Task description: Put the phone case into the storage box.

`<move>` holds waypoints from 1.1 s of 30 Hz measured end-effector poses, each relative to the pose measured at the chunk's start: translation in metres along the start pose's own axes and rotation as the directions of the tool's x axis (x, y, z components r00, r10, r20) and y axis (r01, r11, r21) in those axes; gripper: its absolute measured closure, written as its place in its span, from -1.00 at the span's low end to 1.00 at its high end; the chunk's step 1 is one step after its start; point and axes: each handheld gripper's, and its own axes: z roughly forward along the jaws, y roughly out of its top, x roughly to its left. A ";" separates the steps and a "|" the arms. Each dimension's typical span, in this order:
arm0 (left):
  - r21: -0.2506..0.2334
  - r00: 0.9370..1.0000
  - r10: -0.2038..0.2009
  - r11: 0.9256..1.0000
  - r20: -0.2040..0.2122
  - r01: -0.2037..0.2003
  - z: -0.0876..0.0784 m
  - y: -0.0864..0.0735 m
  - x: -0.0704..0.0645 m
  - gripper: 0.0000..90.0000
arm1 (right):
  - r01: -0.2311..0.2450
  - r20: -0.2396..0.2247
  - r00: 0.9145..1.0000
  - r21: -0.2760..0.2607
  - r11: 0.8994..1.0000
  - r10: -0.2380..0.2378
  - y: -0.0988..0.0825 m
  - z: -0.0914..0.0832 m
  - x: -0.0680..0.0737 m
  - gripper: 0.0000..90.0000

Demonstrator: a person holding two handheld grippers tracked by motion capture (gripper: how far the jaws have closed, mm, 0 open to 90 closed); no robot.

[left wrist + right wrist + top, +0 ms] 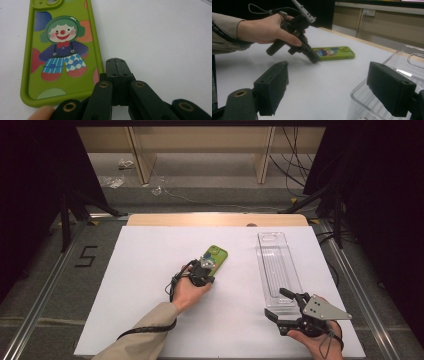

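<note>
While the left gripper (117, 65), fingers clenched empty, rests beside the green clown phone case (215, 258) at frame centre, nudge low and gently; the right gripper (337, 87) waits released by the clear tray (278, 265).

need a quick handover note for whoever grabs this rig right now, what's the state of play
Left tool: jaws shut, empty, tips on the white table beside the near corner of the green phone case.
Right tool: jaws open, empty, held at the near end of the clear plastic tray.
Case lies flat, clown picture up, apart from the tray; the tray looks empty.
Done: nothing moved that shows. Left, probably: grip or nudge the case, and perhaps bring it to the tray.
</note>
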 end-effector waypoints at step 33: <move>0.124 0.994 -0.036 0.991 -0.100 0.048 -0.006 0.034 0.039 -0.96 | -0.002 -0.007 1.000 0.002 1.000 0.002 -0.001 0.001 0.000 -0.59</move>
